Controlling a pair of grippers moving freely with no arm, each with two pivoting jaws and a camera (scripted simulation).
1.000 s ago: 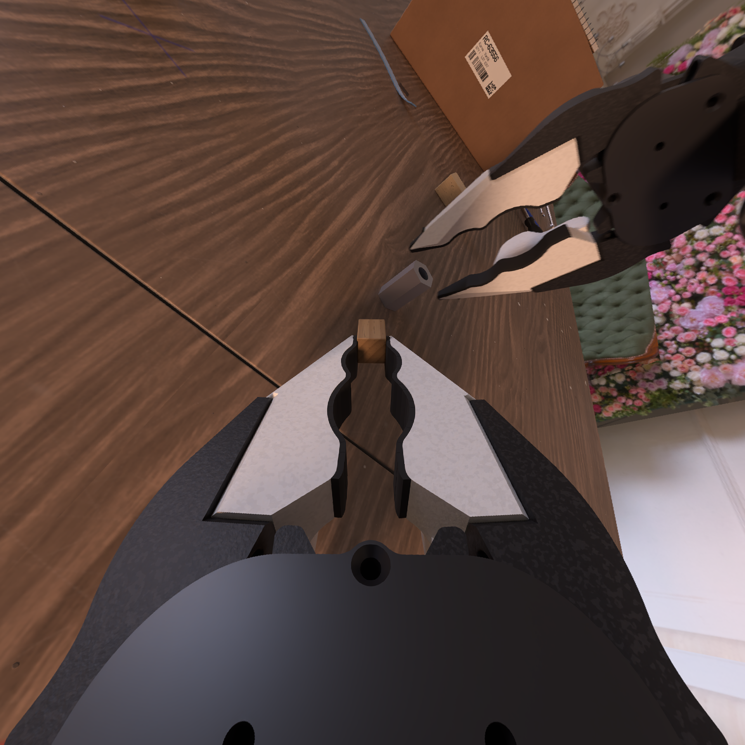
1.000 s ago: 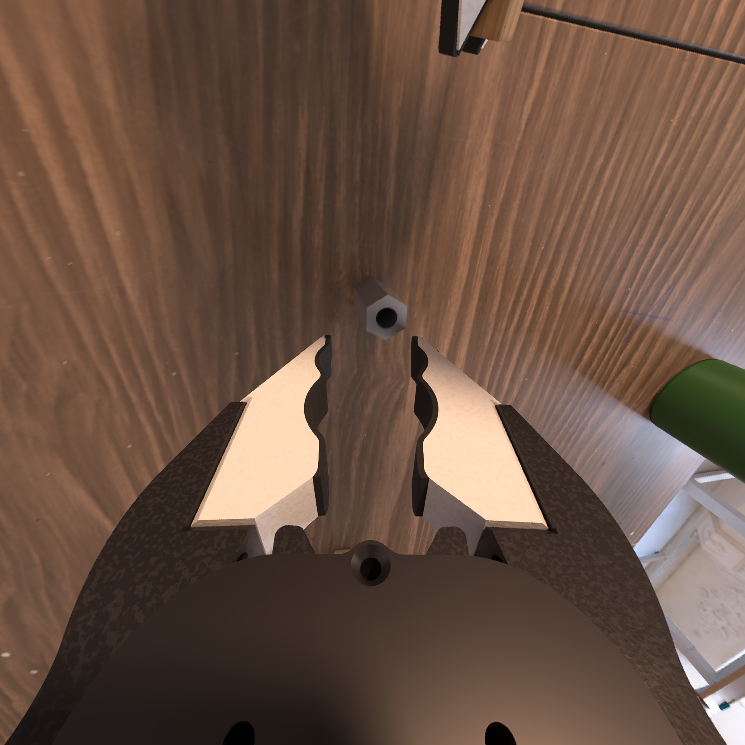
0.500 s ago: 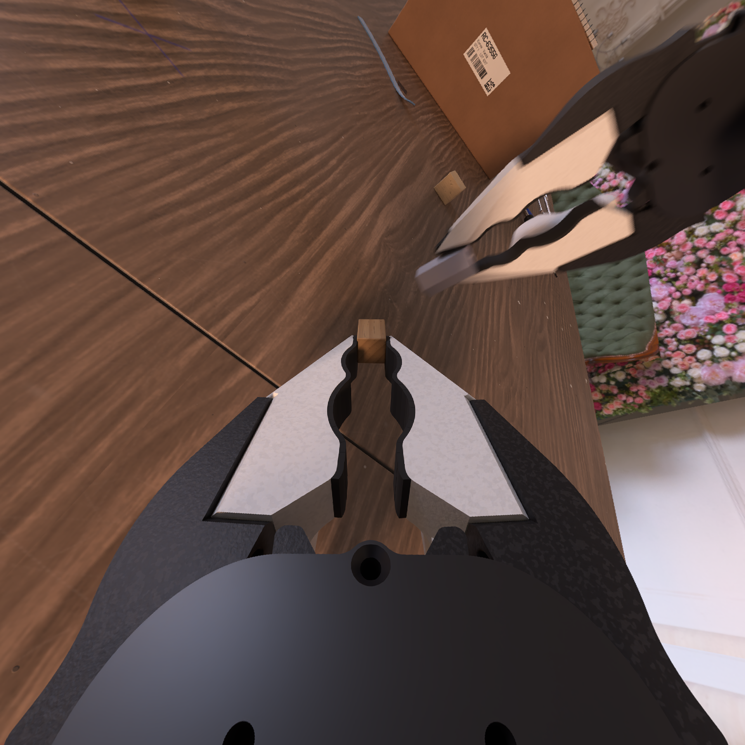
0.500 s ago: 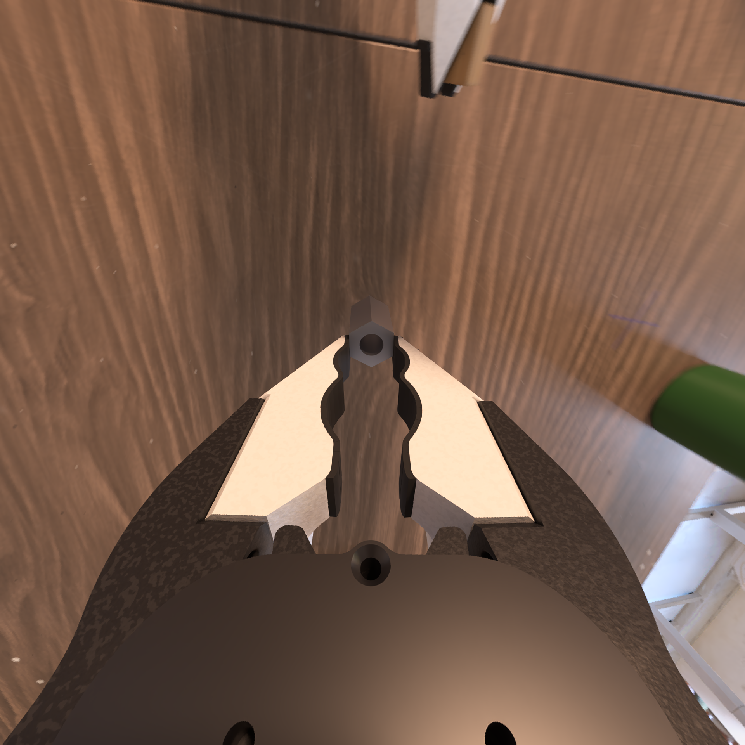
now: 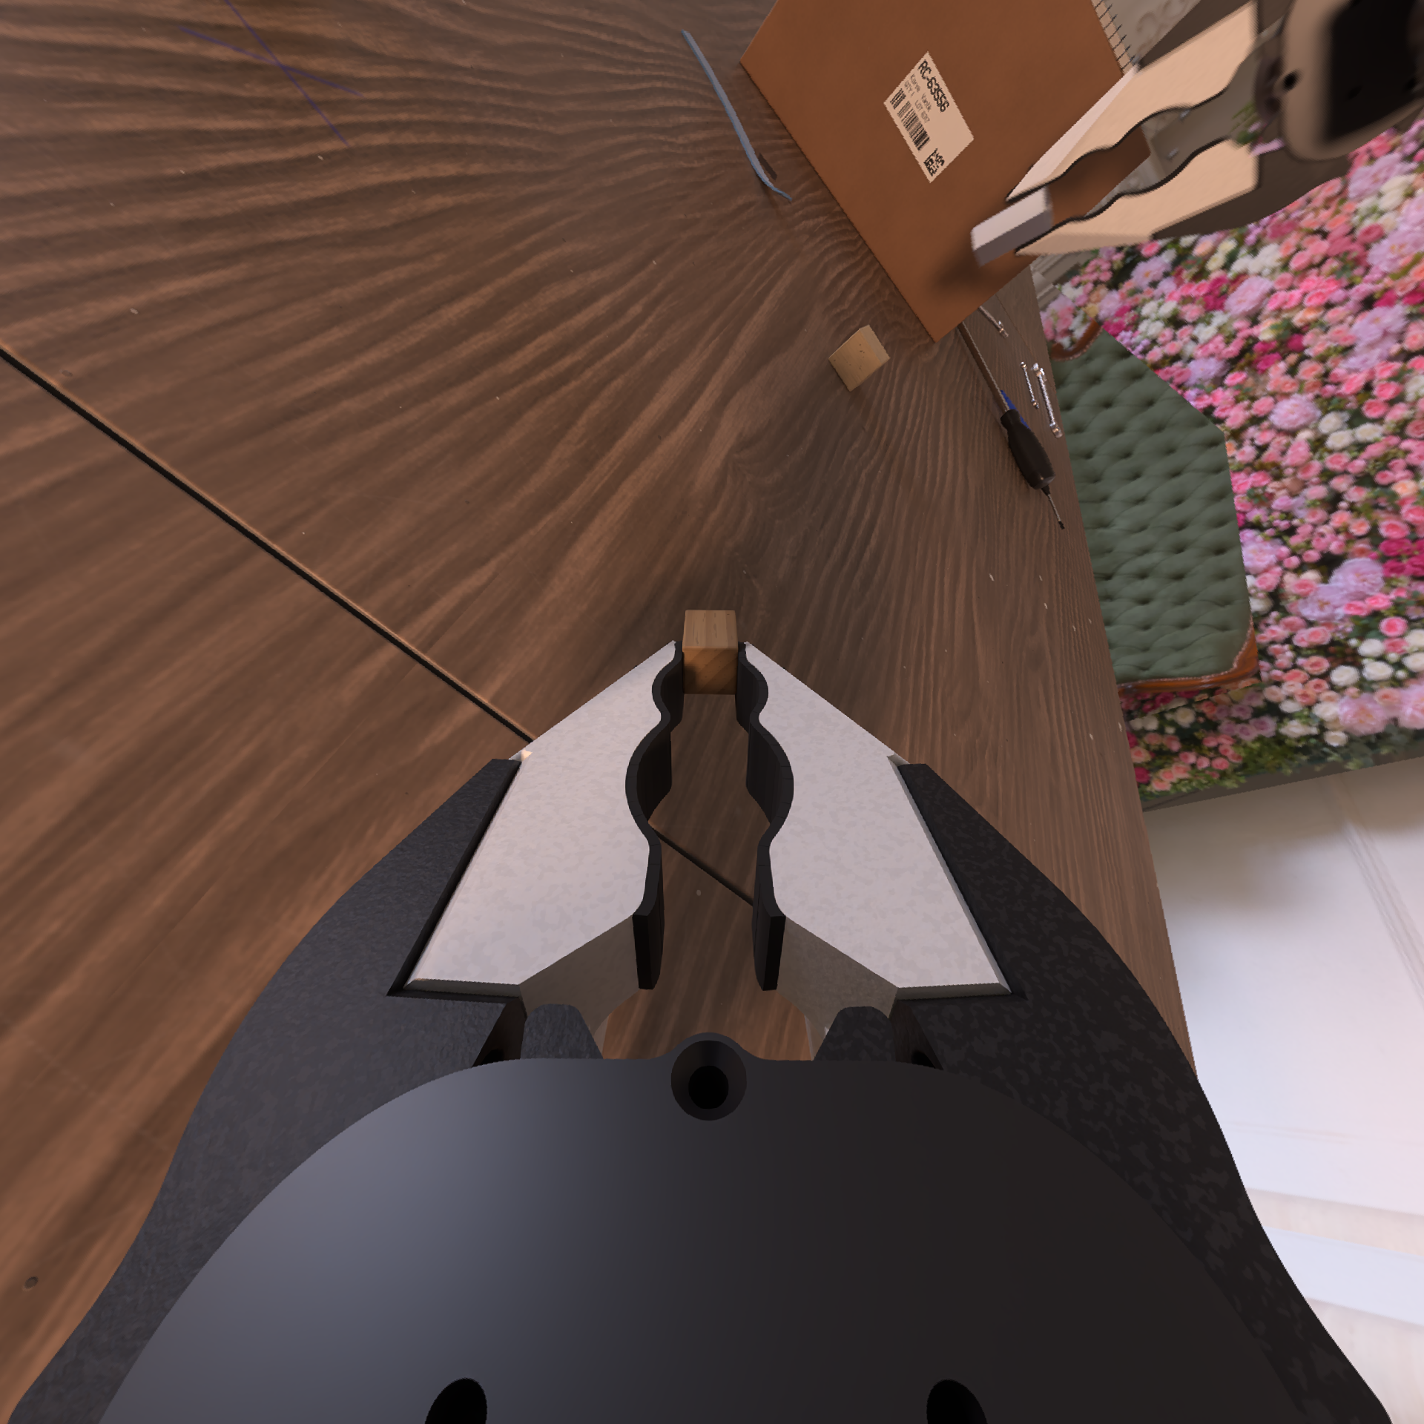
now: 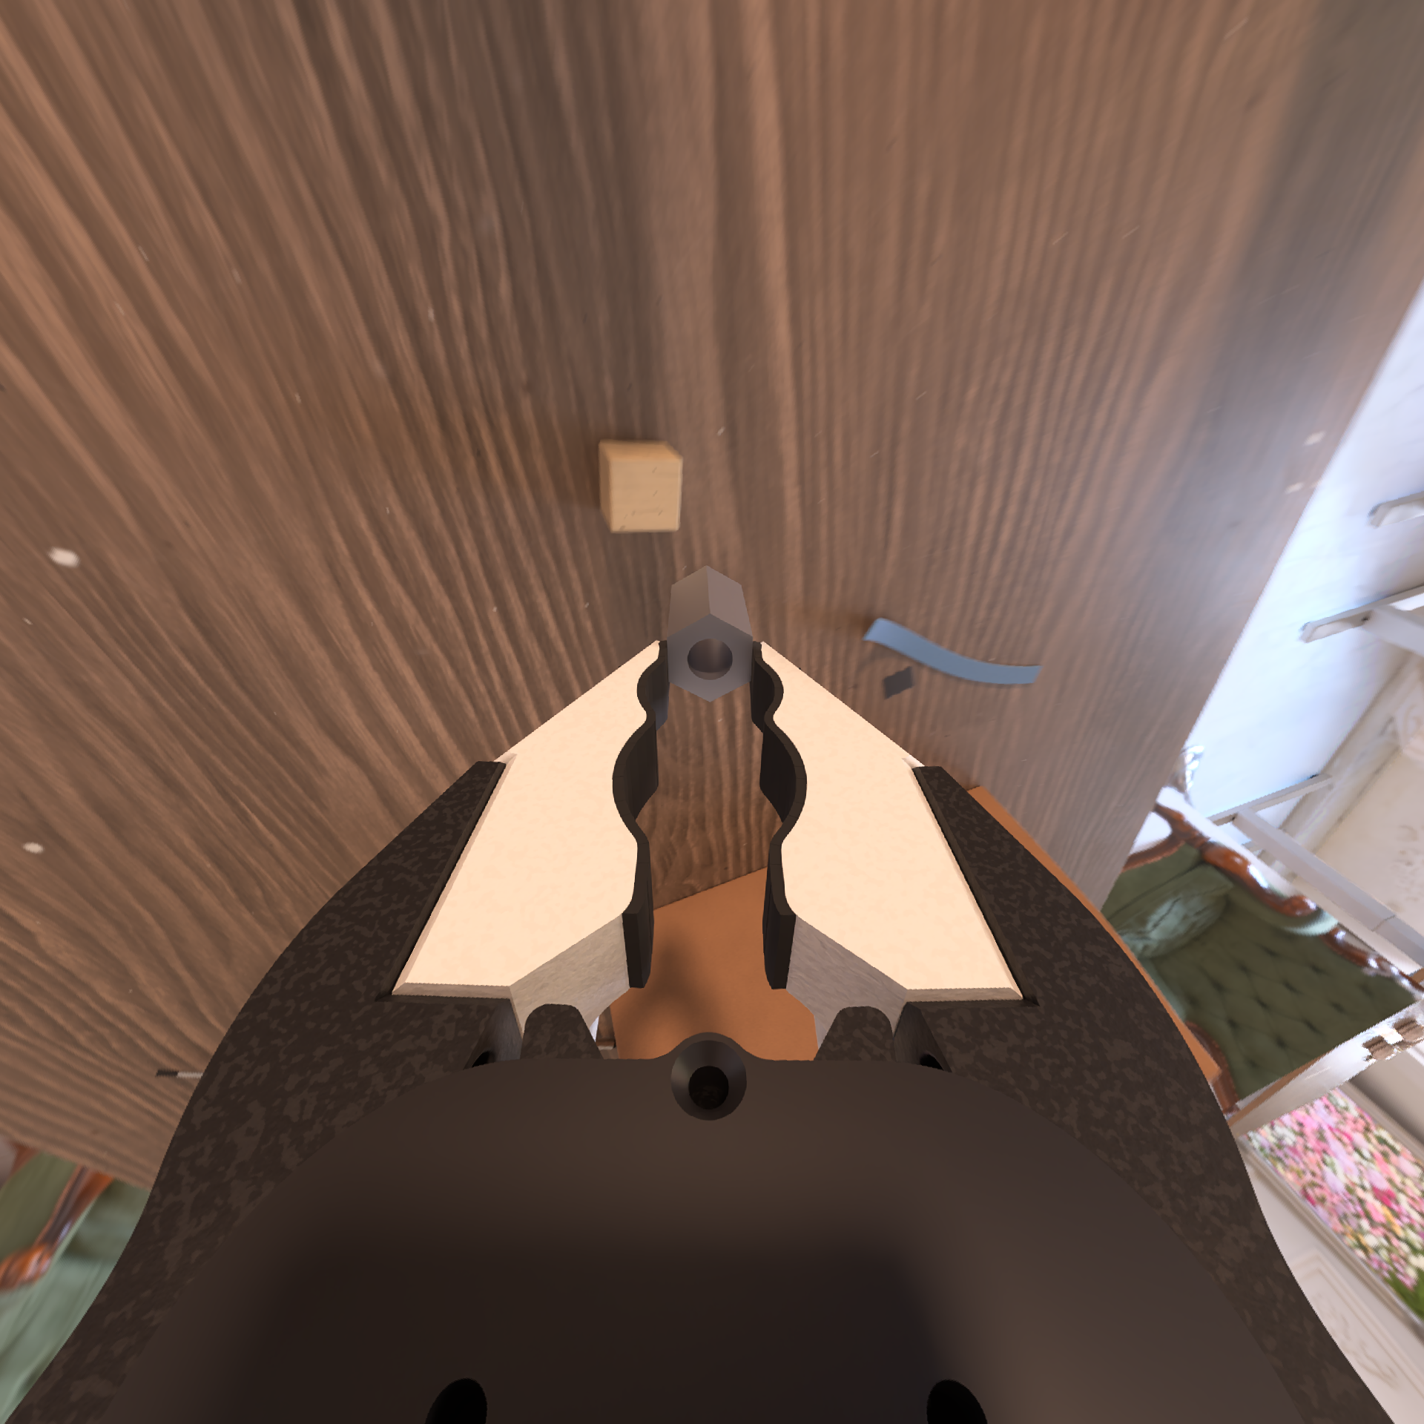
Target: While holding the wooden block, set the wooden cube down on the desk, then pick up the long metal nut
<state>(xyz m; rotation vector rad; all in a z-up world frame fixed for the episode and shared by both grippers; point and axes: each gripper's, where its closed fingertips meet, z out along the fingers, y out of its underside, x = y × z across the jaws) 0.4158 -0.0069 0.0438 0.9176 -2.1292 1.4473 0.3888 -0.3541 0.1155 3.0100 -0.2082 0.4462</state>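
My left gripper (image 5: 710, 655) is shut on a small brown wooden block (image 5: 710, 652) and holds it above the dark wooden desk (image 5: 385, 308). My right gripper (image 6: 707, 655) is shut on the long grey metal hex nut (image 6: 706, 641) and holds it well above the desk. In the left wrist view the right gripper (image 5: 1025, 219) shows at the top right with the nut (image 5: 1011, 225) between its tips. The pale wooden cube (image 6: 640, 485) lies on the desk by itself, and it also shows in the left wrist view (image 5: 857, 357).
A brown cardboard box (image 5: 932, 131) with a white label stands near the cube. A blue strip (image 6: 952, 661) lies on the desk. A screwdriver (image 5: 1021, 439) and small metal parts lie by the desk's edge. A green tufted seat (image 5: 1148, 508) stands beyond it.
My right gripper shut on the nut, lifted it off the desk and carried it up and away toward the box. My left gripper kept still with the block.
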